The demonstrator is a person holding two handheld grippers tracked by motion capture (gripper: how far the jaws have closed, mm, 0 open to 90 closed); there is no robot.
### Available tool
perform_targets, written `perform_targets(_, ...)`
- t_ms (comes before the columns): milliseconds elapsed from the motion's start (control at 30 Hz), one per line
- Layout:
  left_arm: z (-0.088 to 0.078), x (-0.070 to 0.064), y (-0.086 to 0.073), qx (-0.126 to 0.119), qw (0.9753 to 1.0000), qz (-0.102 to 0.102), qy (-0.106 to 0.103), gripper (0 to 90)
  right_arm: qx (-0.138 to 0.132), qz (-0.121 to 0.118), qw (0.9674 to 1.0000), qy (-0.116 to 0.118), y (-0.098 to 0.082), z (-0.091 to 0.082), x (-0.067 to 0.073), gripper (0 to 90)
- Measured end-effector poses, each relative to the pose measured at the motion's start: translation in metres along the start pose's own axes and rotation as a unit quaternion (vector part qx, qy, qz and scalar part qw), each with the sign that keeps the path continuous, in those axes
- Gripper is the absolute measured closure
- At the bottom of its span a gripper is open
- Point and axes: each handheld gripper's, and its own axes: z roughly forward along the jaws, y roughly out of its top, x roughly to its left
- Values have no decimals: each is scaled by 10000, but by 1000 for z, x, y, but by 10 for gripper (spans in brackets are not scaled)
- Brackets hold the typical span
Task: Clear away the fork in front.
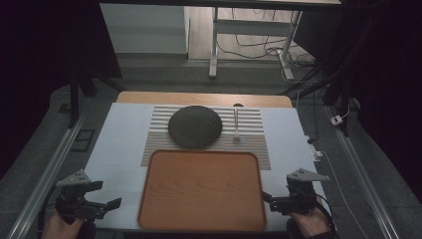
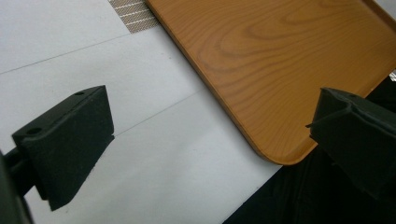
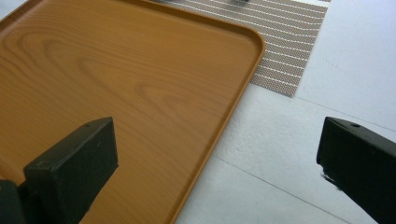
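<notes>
I'm looking at the wooden tray (image 1: 201, 191) sitting empty at the near edge of the table (image 1: 119, 144), its far rim overlapping the striped mat (image 1: 249, 142) that's carrying the dark plate (image 1: 195, 126) and a pale spoon (image 1: 236, 123). I'm holding the left gripper (image 1: 107, 196) and right gripper (image 1: 268, 198) just beside its two near corners, jaws spread wide and gripping nothing. If I'm lifting this tray, I'm wanting both sides closing level on the rim together.

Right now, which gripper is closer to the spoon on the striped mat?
Right. The right gripper sits below the spoon, slightly to its right; the left gripper is across the tray, farther off.
</notes>
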Motion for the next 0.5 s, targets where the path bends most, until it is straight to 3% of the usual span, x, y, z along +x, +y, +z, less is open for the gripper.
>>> perform_targets(500,0,1,0,22,10000,-21,-16,0,-58,-171,9998,119,8,9,5,0)
